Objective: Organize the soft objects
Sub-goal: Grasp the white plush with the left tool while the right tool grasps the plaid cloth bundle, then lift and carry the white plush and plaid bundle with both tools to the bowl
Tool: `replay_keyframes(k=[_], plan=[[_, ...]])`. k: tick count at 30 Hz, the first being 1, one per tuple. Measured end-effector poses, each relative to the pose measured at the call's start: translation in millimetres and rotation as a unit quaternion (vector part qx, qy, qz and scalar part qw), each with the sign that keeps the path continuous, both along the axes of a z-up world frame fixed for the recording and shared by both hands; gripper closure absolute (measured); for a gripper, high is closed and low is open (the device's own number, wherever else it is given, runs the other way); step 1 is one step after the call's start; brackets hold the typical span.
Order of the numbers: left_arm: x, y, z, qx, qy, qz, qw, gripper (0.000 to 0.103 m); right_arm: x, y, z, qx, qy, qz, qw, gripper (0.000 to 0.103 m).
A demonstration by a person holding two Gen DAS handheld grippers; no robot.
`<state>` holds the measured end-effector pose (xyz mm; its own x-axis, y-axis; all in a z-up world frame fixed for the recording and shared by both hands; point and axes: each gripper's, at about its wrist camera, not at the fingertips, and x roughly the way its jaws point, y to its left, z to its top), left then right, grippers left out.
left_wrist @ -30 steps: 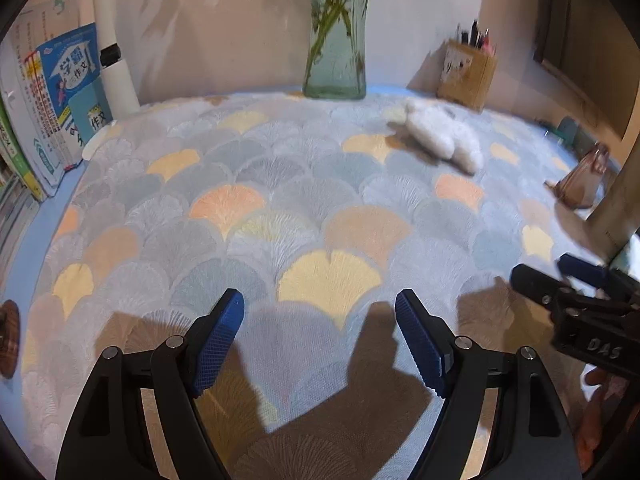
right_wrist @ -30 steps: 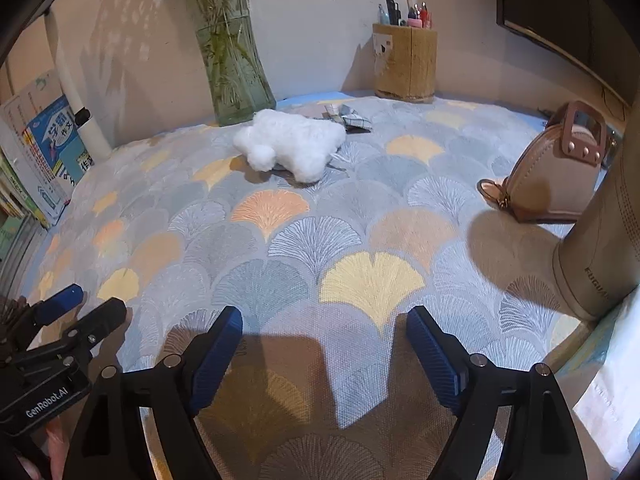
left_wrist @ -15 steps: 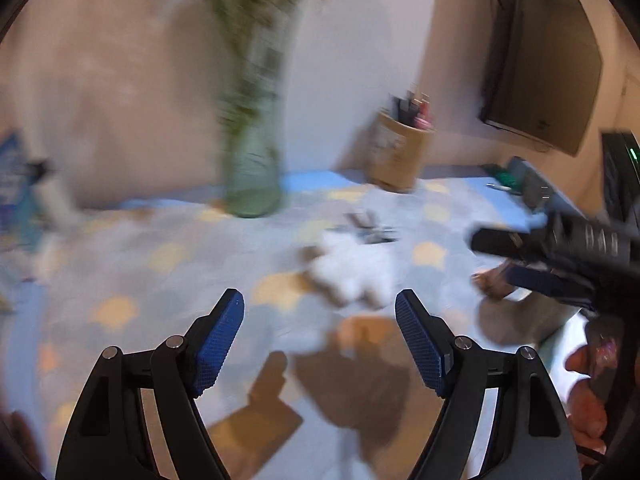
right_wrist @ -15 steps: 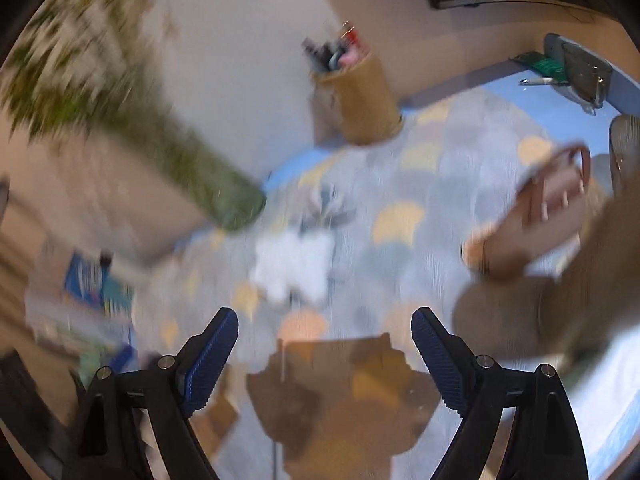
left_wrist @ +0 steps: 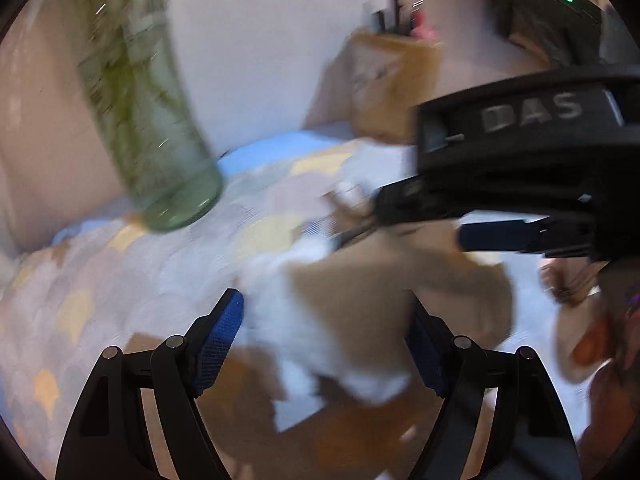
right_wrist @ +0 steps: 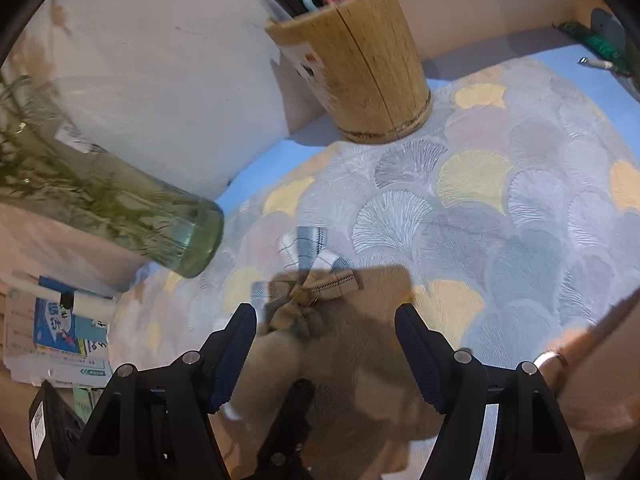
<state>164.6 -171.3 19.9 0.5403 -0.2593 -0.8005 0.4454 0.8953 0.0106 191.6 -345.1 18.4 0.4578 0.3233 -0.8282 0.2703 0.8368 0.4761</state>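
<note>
Both grippers are released: the left gripper (left_wrist: 320, 344) straddles the white plush toy (left_wrist: 320, 344) at lower centre, and the right gripper (right_wrist: 326, 350), its jaws just closing with nothing pressed, nears the folded cloth (right_wrist: 316, 276). A hasty sweep could knock the glass vase (right_wrist: 132, 216) at left.

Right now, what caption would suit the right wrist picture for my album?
Open right gripper, jaws just narrowed, above a small plaid cloth on the fan-patterned mat, wooden pen holder and glass vase behind.
</note>
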Motion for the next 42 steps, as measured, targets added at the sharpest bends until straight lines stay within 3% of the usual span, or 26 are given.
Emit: replay_keyframes(k=[3, 7, 10, 13, 15, 17, 18, 20, 21, 22, 24, 29, 31, 34, 42], plan=[[3.5, 30.1, -3.6, 0.001, 0.037, 0.018, 0.9991, 0.027, 8.2, 0.9, -11.8, 0.017, 0.009, 0.0, 1.0, 0.032], [0.4, 75.2, 3.1, -0.014, 0.022, 0.058, 0.998, 0.028, 10.7, 8.1, -14.3, 0.008, -0.004, -0.007, 1.0, 0.032], [-3.4, 98.9, 3.3, -0.06, 0.024, 0.057, 0.9963, 0.028, 13.3, 19.4, -16.7, -0.002, -0.012, -0.019, 1.0, 0.032], [-6.4, 100.9, -2.1, -0.09, 0.073, -0.02, 0.9931, 0.027, 19.0, 37.9, -16.1, -0.052, -0.023, -0.014, 0.998, 0.032], [-11.5, 97.5, -2.0, -0.132, 0.107, -0.092, 0.9812, 0.026, 22.8, 47.4, -16.3, -0.086, -0.026, -0.007, 0.996, 0.031], [-13.6, 95.1, 1.6, -0.152, 0.109, -0.109, 0.9763, 0.026, 26.2, 61.2, -17.4, -0.134, -0.029, 0.008, 0.99, 0.031], [-14.0, 93.5, 3.6, -0.146, 0.098, -0.1, 0.9794, 0.026, 26.9, 66.1, -17.8, -0.153, -0.032, 0.014, 0.988, 0.032], [-16.7, 89.0, 6.7, -0.129, 0.078, -0.098, 0.9837, 0.026, 26.0, 72.9, -18.9, -0.186, -0.043, 0.022, 0.981, 0.043], [-17.5, 86.6, 7.7, -0.127, 0.073, -0.097, 0.9844, 0.026, 23.9, 75.6, -19.4, -0.207, -0.049, 0.027, 0.977, 0.055], [-16.2, 86.2, 8.4, -0.13, 0.069, -0.091, 0.9849, 0.026, 21.3, 75.9, -19.1, -0.216, -0.053, 0.03, 0.974, 0.064], [-9.8, 83.8, 10.3, -0.132, 0.057, -0.059, 0.9879, 0.026, 15.1, 71.0, -18.9, -0.204, -0.058, 0.031, 0.977, 0.068], [1.6, 73.4, 2.8, -0.087, 0.019, -0.028, 0.9956, 0.03, -16.4, 67.2, -18.6, -0.191, -0.058, 0.039, 0.979, 0.07], [4.2, 65.6, -6.9, -0.056, 0.025, -0.031, 0.9976, 0.042, -33.3, 70.7, -18.3, -0.182, -0.055, 0.049, 0.98, 0.07], [0.1, 68.2, -8.2, -0.07, 0.018, -0.043, 0.9965, 0.054, -68.1, 74.1, -17.4, -0.152, -0.054, 0.064, 0.985, 0.07], [-35.9, 66.7, -1.6, -0.037, -0.008, -0.026, 0.9989, 0.055, -147.9, 82.2, -15.7, -0.143, -0.064, 0.11, 0.982, 0.07]])
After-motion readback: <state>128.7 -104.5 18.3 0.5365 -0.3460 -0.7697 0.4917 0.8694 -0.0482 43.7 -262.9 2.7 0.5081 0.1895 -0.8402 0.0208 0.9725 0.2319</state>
